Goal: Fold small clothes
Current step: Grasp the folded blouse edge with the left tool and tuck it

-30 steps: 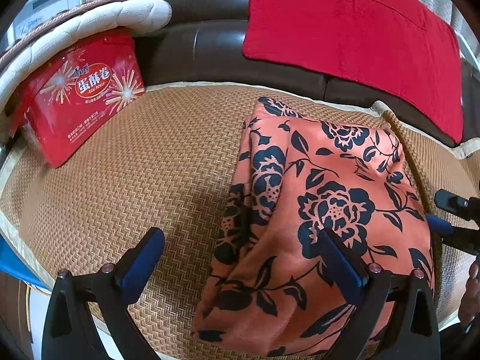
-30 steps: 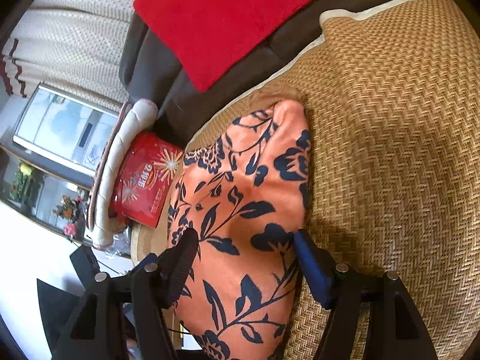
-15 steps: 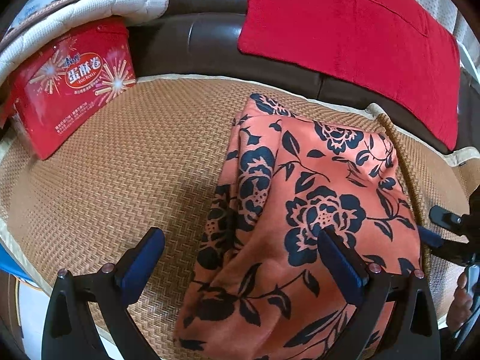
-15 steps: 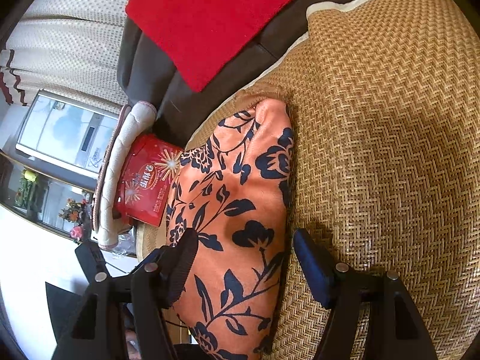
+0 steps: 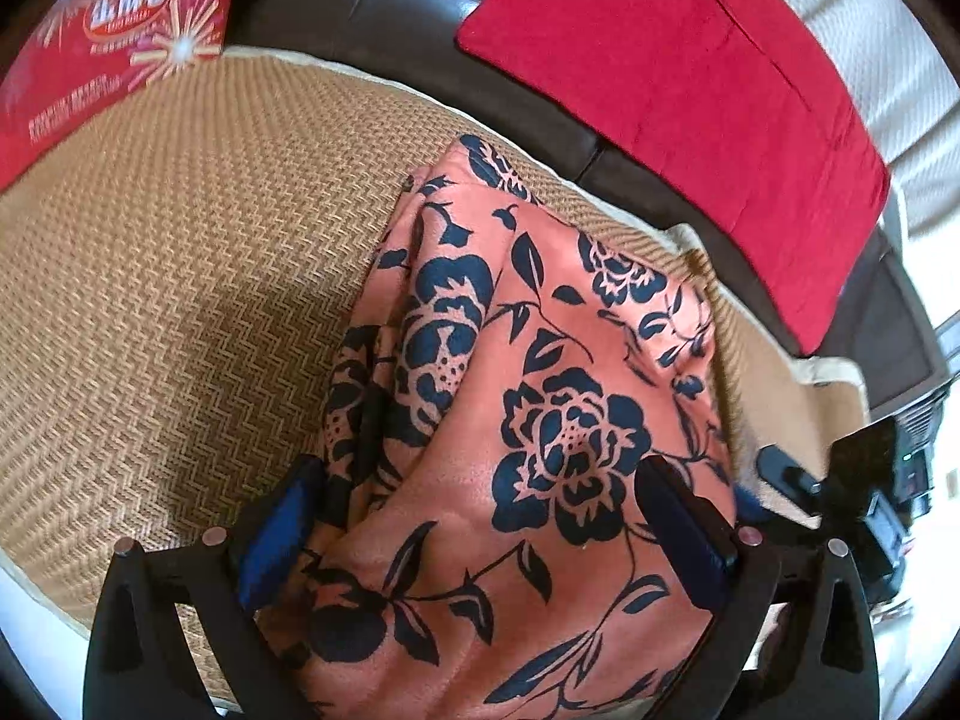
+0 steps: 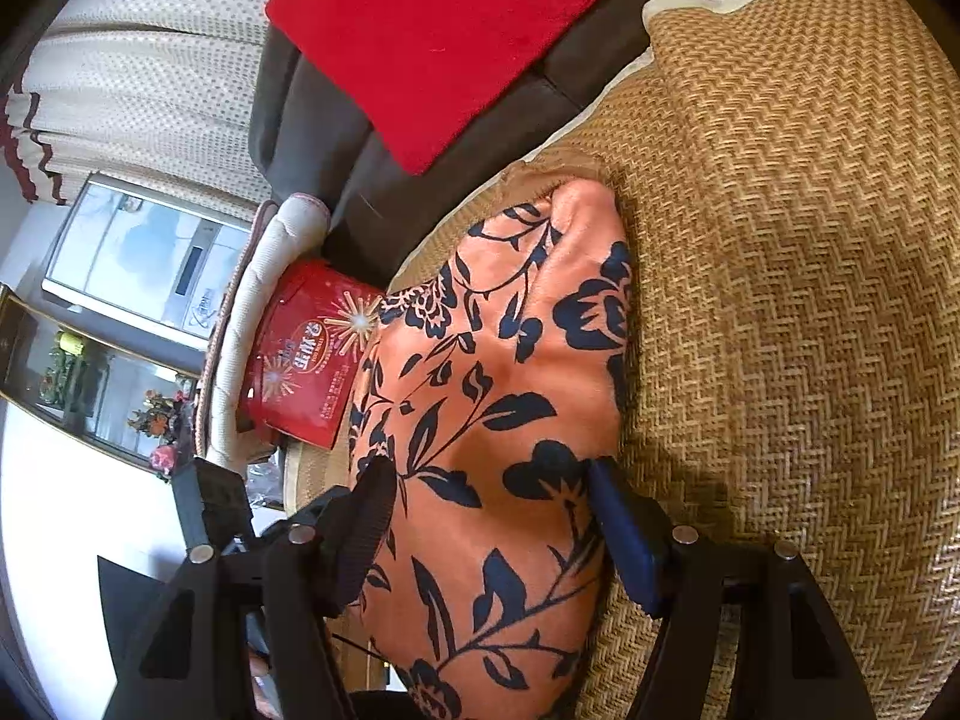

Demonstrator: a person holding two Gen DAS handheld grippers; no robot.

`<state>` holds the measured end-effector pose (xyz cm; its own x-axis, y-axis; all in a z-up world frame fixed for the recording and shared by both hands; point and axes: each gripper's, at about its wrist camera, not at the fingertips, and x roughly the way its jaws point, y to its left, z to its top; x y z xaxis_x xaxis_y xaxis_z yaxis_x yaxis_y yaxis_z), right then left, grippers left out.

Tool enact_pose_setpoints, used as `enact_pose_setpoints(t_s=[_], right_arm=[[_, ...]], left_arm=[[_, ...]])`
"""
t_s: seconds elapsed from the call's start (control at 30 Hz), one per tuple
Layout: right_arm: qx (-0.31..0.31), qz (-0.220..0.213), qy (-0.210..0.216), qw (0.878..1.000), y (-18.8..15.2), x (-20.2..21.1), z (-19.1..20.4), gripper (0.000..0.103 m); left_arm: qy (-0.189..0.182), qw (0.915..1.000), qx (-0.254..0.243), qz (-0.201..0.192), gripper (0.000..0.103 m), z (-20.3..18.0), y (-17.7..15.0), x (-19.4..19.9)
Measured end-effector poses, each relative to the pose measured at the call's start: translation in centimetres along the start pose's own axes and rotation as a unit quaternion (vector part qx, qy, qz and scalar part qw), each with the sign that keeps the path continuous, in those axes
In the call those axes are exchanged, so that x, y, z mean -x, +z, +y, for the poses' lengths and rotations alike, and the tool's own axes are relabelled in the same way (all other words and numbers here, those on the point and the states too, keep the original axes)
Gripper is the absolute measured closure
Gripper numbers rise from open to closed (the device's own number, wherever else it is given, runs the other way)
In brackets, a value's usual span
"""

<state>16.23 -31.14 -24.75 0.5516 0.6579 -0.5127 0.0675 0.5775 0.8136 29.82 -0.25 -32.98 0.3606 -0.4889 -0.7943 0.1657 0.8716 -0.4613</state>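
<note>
A dark brown leather sofa (image 5: pixel 384 6) carries a tan woven herringbone seat mat (image 5: pixel 180 252) edged in cream, with a bright red cloth (image 5: pixel 690 60) draped over its backrest. Behind it hang cream dotted curtains (image 6: pixel 162 78) with a dark red scalloped trim. Beyond the sofa's padded cream armrest cover (image 6: pixel 240 324) stand a white appliance (image 6: pixel 156 252) and a glass-fronted cabinet (image 6: pixel 78 378), in bright daylight.
</note>
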Motion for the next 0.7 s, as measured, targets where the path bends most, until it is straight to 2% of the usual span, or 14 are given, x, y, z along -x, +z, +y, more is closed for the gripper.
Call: enact_pose_setpoints(t_s=[0.17, 0.27, 0.3, 0.37, 0.43, 0.5, 0.57, 0.6, 0.7], right_arm=[[0.024, 0.003, 0.014, 1.0, 0.0, -1.1, 1.5, 0.029], [0.036, 0.002, 0.012, 0.999, -0.2, -1.5, 2.2, 0.029], [0.04, -0.001, 0.012, 0.999, -0.2, -1.5, 2.4, 0.029], [0.049, -0.005, 0.007, 0.999, -0.1, -1.3, 2.7, 0.029], [0.04, -0.008, -0.009, 0.999, 0.1, -1.0, 2.2, 0.031], [0.023, -0.013, 0.001, 1.0, 0.5, -0.2, 1.5, 0.032], [0.03, -0.033, -0.027, 0.999, 0.8, 0.8, 1.3, 0.03], [0.026, -0.036, -0.034, 0.998, 1.0, 1.2, 0.9, 0.03], [-0.014, -0.02, -0.004, 1.0, 1.3, 1.5, -0.9, 0.03]], left_arm=[[-0.023, 0.9995, 0.019, 0.0, 0.003, 1.4, 0.6, 0.1], [-0.035, 0.9991, 0.024, -0.003, 0.015, 2.4, 0.3, 0.7], [-0.03, 0.9993, 0.022, -0.006, 0.023, 2.6, 0.3, 0.9], [-0.018, 0.9997, 0.017, -0.005, 0.031, 3.4, 0.3, 1.1], [-0.02, 0.9996, 0.019, -0.004, 0.031, 4.0, 0.2, 1.4], [-0.014, 0.9998, 0.016, -0.002, 0.028, 4.0, -0.2, 1.8], [0.01, 0.9997, 0.023, 0.004, 0.023, 4.9, -0.2, 2.2], [0.009, 0.9995, 0.031, 0.008, 0.023, 5.2, -0.1, 2.2], [-0.012, 0.9985, 0.053, 0.005, 0.021, 6.1, 0.1, 2.8]])
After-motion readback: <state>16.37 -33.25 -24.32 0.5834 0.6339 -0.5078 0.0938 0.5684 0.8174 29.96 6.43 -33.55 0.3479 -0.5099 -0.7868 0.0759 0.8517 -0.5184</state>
